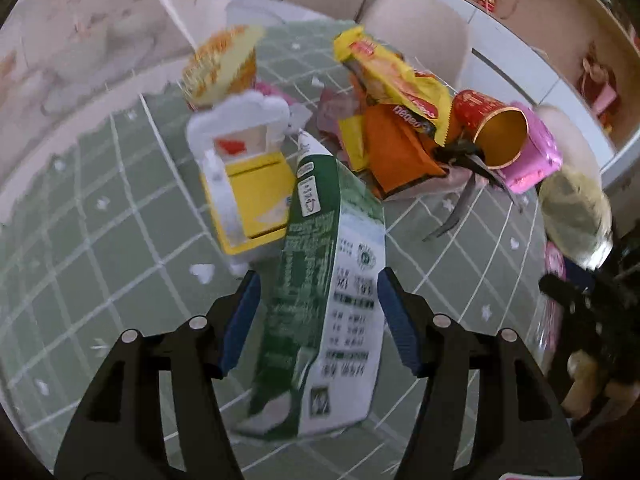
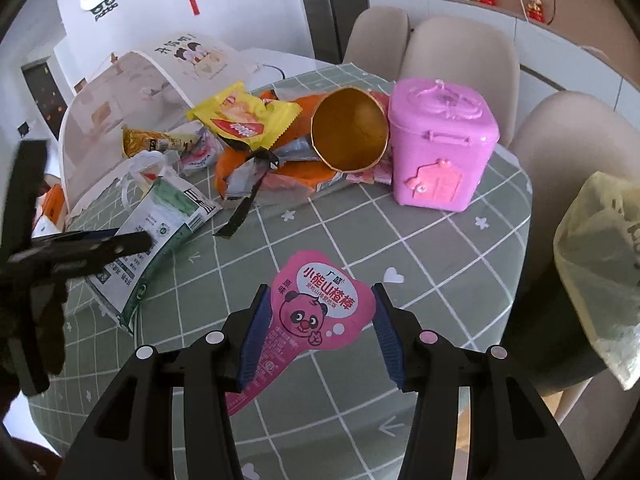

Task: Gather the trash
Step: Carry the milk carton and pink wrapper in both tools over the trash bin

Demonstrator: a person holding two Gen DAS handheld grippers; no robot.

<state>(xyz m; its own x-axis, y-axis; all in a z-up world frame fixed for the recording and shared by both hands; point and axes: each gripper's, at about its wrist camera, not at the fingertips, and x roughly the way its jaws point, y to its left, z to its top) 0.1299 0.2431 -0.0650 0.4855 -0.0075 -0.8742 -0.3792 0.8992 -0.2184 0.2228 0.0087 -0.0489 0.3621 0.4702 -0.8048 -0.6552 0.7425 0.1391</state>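
My left gripper (image 1: 318, 280) stands open around a green and white milk carton (image 1: 324, 300) lying on the green checked tablecloth (image 1: 100, 240); the blue pads are a little apart from its sides. The carton (image 2: 160, 232) also shows in the right wrist view with the left gripper (image 2: 132, 242) over it. My right gripper (image 2: 318, 300) is open around a pink panda snack wrapper (image 2: 316, 320) lying flat on the cloth. A trash pile holds a yellow wrapper (image 2: 244, 120), orange packaging (image 1: 396, 148) and a red and gold paper cup (image 2: 350, 128).
A pink toy bin (image 2: 440, 144) stands at the back right of the table. A yellow and white box (image 1: 248, 184) and a noodle cup (image 1: 220, 64) lie behind the carton. A yellowish plastic bag (image 2: 600, 264) hangs at the right. Beige chairs (image 2: 460, 52) surround the table.
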